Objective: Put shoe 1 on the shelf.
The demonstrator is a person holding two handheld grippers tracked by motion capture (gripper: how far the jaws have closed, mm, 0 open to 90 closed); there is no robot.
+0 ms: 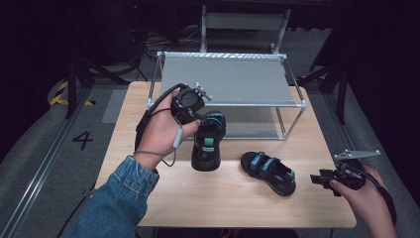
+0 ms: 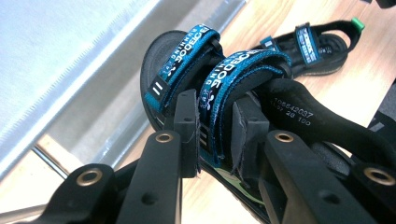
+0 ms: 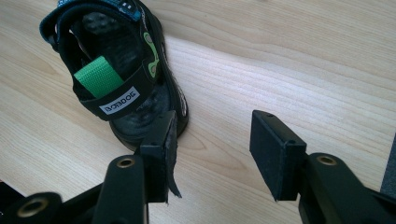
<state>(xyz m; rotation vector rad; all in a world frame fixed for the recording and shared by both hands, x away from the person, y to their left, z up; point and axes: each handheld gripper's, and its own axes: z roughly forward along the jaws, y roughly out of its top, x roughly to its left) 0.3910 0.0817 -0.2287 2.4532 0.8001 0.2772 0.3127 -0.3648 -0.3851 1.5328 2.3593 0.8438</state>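
Two black sandals with blue straps are on the wooden table (image 1: 148, 198). My left gripper (image 1: 202, 120) (image 2: 215, 135) is shut on a blue strap of the first sandal (image 1: 208, 141) (image 2: 187, 56), which is tilted with its toe toward the shelf and its heel low. The second sandal (image 1: 268, 172) (image 2: 308, 46) (image 3: 116, 84) lies flat at the middle right, its green heel tab facing my right gripper. My right gripper (image 1: 317, 178) (image 3: 212, 140) is open just right of that heel, with bare table (image 3: 280, 56) between its jaws.
A metal-framed rack with a grey shelf (image 1: 228, 79) stands at the back of the table, just beyond the held sandal. The table's right edge (image 1: 346, 198) is close beside my right hand. Dark floor surrounds the table.
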